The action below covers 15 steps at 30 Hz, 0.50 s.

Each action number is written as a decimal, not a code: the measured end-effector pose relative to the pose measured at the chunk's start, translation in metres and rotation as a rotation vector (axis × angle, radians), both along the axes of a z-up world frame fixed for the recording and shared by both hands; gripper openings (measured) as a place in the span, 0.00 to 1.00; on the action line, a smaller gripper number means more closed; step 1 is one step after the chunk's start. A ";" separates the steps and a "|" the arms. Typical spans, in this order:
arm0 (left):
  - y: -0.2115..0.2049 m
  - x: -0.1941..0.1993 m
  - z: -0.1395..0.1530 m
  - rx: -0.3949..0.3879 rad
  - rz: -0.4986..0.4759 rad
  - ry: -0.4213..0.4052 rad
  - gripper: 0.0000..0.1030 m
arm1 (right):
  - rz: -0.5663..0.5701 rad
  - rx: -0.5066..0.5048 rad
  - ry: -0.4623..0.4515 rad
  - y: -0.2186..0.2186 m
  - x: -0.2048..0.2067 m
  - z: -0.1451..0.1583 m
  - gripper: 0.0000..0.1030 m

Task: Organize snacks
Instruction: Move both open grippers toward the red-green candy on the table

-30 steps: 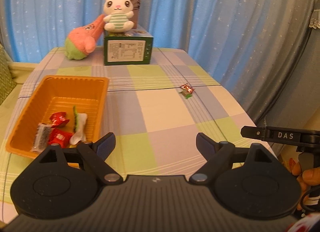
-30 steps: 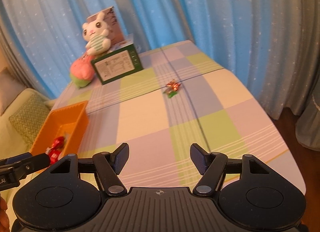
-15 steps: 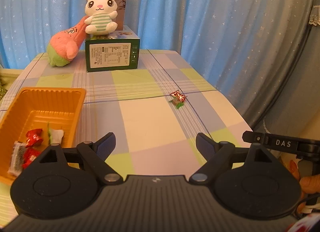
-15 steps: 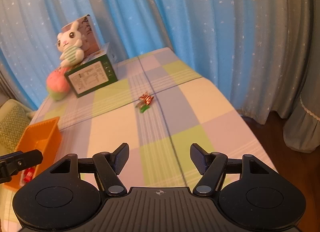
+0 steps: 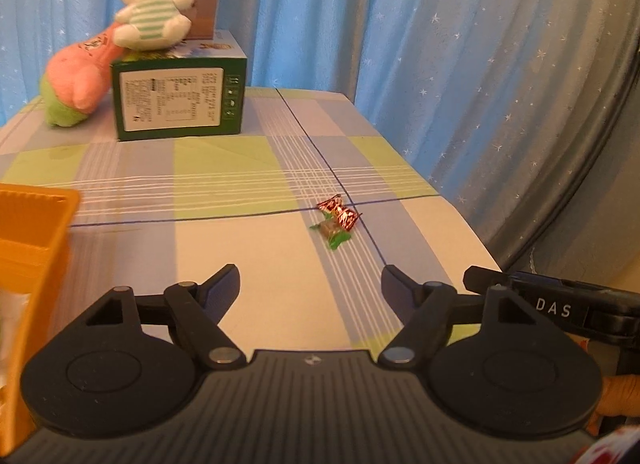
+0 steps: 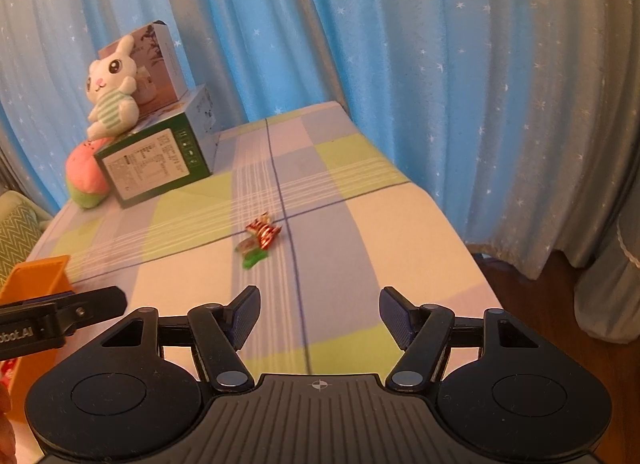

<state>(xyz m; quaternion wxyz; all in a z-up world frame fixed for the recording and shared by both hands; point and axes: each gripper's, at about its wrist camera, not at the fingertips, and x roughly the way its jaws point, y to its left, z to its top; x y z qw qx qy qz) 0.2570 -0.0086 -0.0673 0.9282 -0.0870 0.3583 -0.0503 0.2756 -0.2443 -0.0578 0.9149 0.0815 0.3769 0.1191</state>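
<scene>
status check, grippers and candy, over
Left gripper open, empty. Right gripper open, empty. Red candy and green candy loose on tablecloth, ahead of both. Orange tray at left. Path unobstructed.

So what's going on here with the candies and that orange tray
A person holds a two-finger gripper in each hand, tidying snacks. Both the left gripper and the right gripper are open and empty, pointed at two wrapped candies lying together on the checked tablecloth: a red one and a green one. Neither is touched yet. The orange tray sits at the left.
</scene>
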 end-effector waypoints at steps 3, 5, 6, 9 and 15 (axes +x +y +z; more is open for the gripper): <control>-0.006 0.023 -0.013 -0.017 -0.008 0.010 0.65 | 0.018 -0.003 0.006 0.000 0.024 -0.011 0.51; -0.011 0.039 -0.022 -0.013 -0.015 0.012 0.62 | 0.023 -0.003 0.000 -0.001 0.040 -0.018 0.51; -0.014 0.046 -0.026 -0.014 -0.020 0.013 0.60 | 0.020 -0.002 -0.001 -0.002 0.047 -0.021 0.51; -0.021 0.068 -0.040 -0.016 -0.032 0.029 0.46 | 0.007 0.002 0.007 -0.003 0.062 -0.031 0.51; -0.029 0.105 -0.069 -0.058 -0.027 0.050 0.40 | -0.004 -0.007 0.020 -0.006 0.075 -0.046 0.51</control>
